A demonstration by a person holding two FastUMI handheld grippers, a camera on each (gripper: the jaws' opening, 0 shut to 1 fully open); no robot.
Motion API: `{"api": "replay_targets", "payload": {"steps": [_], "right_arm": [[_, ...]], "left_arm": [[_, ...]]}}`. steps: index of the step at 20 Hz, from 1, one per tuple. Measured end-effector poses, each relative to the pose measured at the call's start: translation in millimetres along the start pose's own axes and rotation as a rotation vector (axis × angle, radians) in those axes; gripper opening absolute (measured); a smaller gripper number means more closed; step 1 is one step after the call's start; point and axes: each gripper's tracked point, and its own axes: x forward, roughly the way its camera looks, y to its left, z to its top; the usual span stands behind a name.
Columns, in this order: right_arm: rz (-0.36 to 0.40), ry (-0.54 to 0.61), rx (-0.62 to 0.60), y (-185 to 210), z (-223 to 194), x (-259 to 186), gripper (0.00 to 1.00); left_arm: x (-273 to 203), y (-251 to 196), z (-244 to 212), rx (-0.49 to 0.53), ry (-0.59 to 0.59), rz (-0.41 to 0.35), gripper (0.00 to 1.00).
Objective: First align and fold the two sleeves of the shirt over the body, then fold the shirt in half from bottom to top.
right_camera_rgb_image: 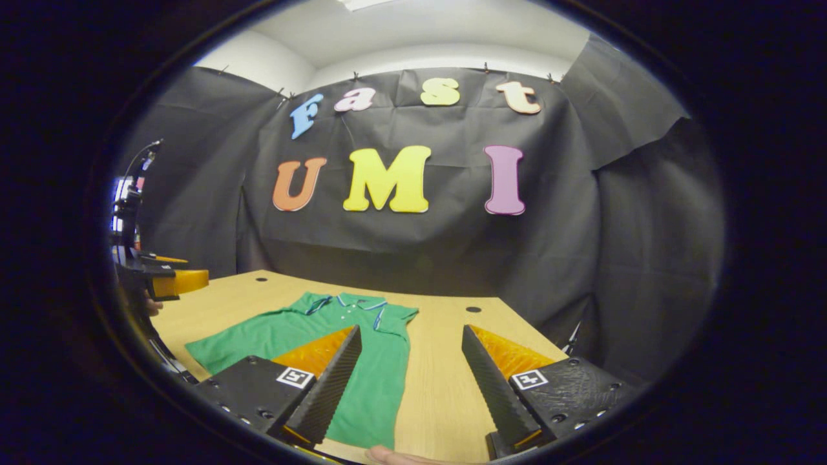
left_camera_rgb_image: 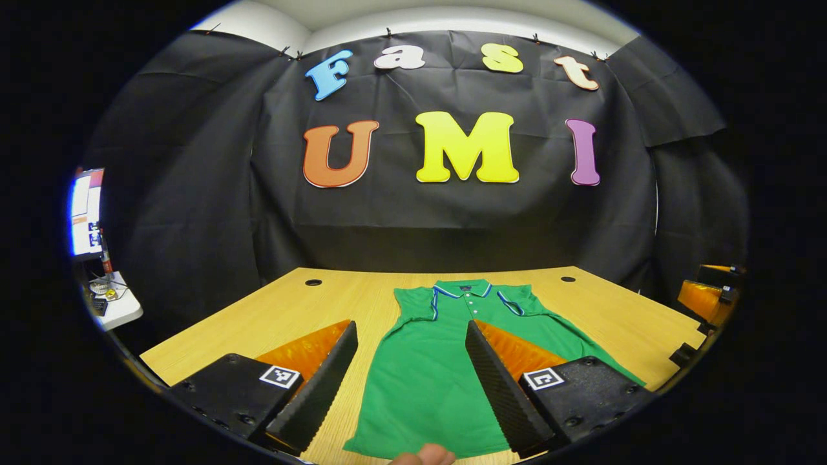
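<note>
Black cloth hangs behind a wooden table (left_camera_rgb_image: 271, 316), and on that table we have a green shirt (left_camera_rgb_image: 426, 374) lying flat, collar (left_camera_rgb_image: 462, 289) toward the cloth and hem toward us; the short sleeves (left_camera_rgb_image: 413, 302) look already tucked in along the body, though we cannot tell how neatly. From the left gripper view, the left gripper (left_camera_rgb_image: 411, 381) hangs above the near part of the shirt, its jaws spread wide with nothing between them but green fabric below; a fingertip (left_camera_rgb_image: 429, 455) peeks in at the bottom edge, just at the hem. At the right edge of that view we catch part of the other gripper, off the table's side. Over to the right gripper view: the right gripper (right_camera_rgb_image: 410, 387) is also spread wide and gripping nothing; its left finger sits over the shirt's edge, its right finger over bare wood; the shirt (right_camera_rgb_image: 310, 342) lies to the left there, well inside the table. Far left in that view, a hand-held gripper (right_camera_rgb_image: 169, 281) shows beside the table; a desk with a lit screen (left_camera_rgb_image: 87, 213) stands off to the left in the left gripper view.
</note>
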Motion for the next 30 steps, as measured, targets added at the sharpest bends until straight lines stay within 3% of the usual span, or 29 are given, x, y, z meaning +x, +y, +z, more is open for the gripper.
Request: {"api": "replay_targets", "payload": {"steps": [3, 10, 22, 25, 27, 28, 29, 30], "right_arm": [[0.021, 0.056, 0.021, 7.9, -27.8, 4.6, 0.95], [-0.011, 0.210, 0.024, 16.1, -118.0, -3.6, 0.95], [0.015, 0.355, 0.075, 33.1, -163.8, -10.3, 0.96], [0.025, 0.361, 0.105, 33.0, -163.0, -6.9, 0.89], [0.039, 0.361, 0.113, 39.3, -162.1, -6.4, 0.90], [0.038, 0.371, 0.118, 42.5, -165.1, -5.4, 0.84], [0.039, 0.368, 0.106, 44.5, -164.1, -3.4, 0.68], [0.057, 0.378, 0.100, 50.7, -165.3, -3.4, 0.67]], "left_arm": [[7.5, 1.4, -26.6, -0.012, 0.038, -0.005, 1.00], [-9.8, 15.8, -119.2, 0.020, 0.189, -0.015, 1.00], [-15.8, 30.6, -165.5, -0.020, 0.264, 0.007, 1.00], [-14.6, 26.6, -163.7, -0.001, 0.244, 0.011, 1.00], [-13.0, 24.9, -164.8, -0.002, 0.243, 0.018, 1.00], [-12.5, 23.5, -165.1, -0.005, 0.244, 0.021, 1.00], [-12.3, 23.5, -165.4, -0.006, 0.248, 0.030, 0.97], [-11.4, 22.6, -164.7, -0.005, 0.248, 0.034, 0.92]]}}
